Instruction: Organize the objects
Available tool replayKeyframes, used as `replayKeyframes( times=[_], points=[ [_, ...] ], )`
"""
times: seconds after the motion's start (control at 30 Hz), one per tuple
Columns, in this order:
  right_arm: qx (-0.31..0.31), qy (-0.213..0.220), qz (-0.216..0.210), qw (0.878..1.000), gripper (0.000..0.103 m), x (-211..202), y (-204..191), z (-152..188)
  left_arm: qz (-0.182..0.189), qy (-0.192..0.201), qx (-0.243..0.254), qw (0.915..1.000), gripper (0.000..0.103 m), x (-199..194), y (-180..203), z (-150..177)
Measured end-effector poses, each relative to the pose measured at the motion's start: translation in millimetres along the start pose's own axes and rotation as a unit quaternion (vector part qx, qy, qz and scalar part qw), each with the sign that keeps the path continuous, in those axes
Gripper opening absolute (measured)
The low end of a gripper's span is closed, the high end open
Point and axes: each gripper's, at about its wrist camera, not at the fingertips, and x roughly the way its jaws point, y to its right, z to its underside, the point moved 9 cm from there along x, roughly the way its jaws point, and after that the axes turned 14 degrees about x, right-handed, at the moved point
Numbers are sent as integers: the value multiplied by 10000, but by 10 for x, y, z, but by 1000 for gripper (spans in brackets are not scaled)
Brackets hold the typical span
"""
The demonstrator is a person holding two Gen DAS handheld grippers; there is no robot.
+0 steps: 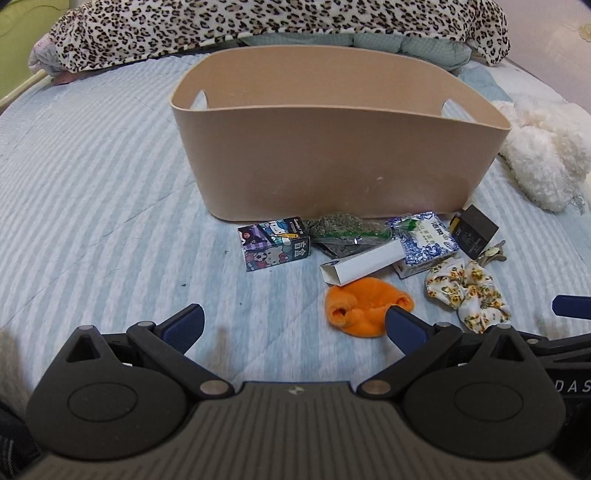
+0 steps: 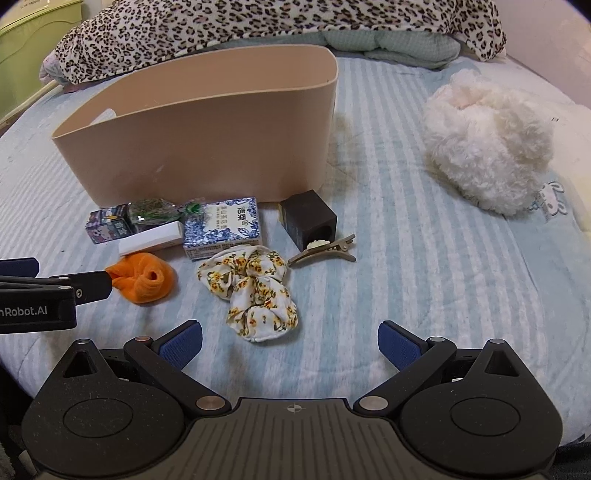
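Note:
A beige bin (image 1: 332,155) (image 2: 207,129) stands on the striped bed. In front of it lie a cartoon box (image 1: 275,243) (image 2: 107,223), a green packet (image 1: 347,229) (image 2: 151,210), a white box (image 1: 364,262) (image 2: 151,238), a blue-white carton (image 1: 424,240) (image 2: 221,227), a black box (image 1: 472,230) (image 2: 308,219), a hair clip (image 2: 325,249), an orange cloth (image 1: 364,308) (image 2: 144,280) and a floral scrunchie (image 1: 467,291) (image 2: 255,291). My left gripper (image 1: 295,321) is open, its right finger over the orange cloth. My right gripper (image 2: 290,341) is open, just before the scrunchie.
A white fluffy plush (image 1: 543,155) (image 2: 487,147) lies right of the bin. A leopard-print blanket (image 1: 258,26) (image 2: 277,26) is heaped behind it. The bed (image 1: 92,166) is covered in a blue striped quilt. The left gripper's body (image 2: 40,291) shows at the right wrist view's left edge.

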Motion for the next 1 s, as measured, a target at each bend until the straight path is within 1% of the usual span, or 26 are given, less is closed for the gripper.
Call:
replayKeyframes(
  times=[0.17,0.3,0.4,0.47,0.6,0.73,0.8,0.9,0.97,1.0],
  points=[
    [-84,-157,-5,9998,103,202,-29,-23,65,-67,63,9999,103,145,17,-9],
    [-188,-369,-67,9991,103,377,-88,-17,147,-154,51,9998,103,278,36,-15],
    [-287,-503,-40,9983,103,493,-110,-21,84,-251,96,9996,103,375,46,-8],
    [-337,-544,8,9980,103,550,-110,-28,116,-272,80,9995,103,425,50,-8],
    [-372,-553,-25,9978,103,605,-124,-52,193,-281,37,9994,103,493,53,-15],
    [-399,-702,-37,9967,103,648,-125,-31,169,-375,167,9990,103,554,86,22],
    [-498,-806,-39,9955,103,658,-131,-6,133,-360,248,9990,103,556,112,22],
    [-628,-912,-60,9938,103,677,-144,20,165,-316,232,9991,103,554,154,17],
    [-629,-937,-57,9936,103,684,-151,18,190,-246,231,9992,101,540,185,15],
    [-637,-944,-50,9935,103,694,-152,13,207,-193,264,9993,93,526,210,8]
  ],
)
